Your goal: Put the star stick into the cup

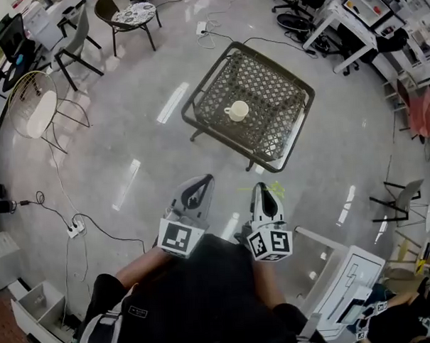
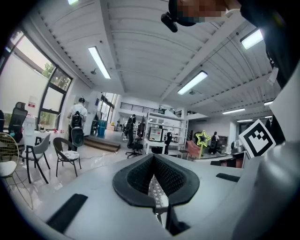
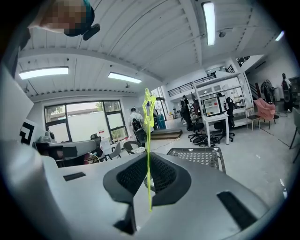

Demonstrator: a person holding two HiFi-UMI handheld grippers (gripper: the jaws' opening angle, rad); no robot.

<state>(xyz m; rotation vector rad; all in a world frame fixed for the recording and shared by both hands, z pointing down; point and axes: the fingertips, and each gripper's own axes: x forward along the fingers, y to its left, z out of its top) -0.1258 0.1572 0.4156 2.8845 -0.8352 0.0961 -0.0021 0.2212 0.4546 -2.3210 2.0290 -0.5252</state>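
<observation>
The right hand-held gripper [image 3: 149, 159] clamped the star stick [image 3: 148, 136]. The left hand-held gripper [image 2: 153, 159] was closed, empty. The cup [image 1: 238, 111] stood on the table [image 1: 271, 83].

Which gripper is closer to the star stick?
Right. The right gripper is shut on the star stick, which stands up between its jaws. The left gripper is off to the stick's left, not touching it, jaws together and empty.

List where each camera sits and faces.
Head view: on the head, steeply down at the table and cup; left gripper, right gripper and torso show.
Left gripper view: on the left gripper, facing across the room; shut, empty jaws.
Right gripper view: on the right gripper, toward the table; jaws shut on the star stick.
Shared: both gripper views show the star stick.
</observation>
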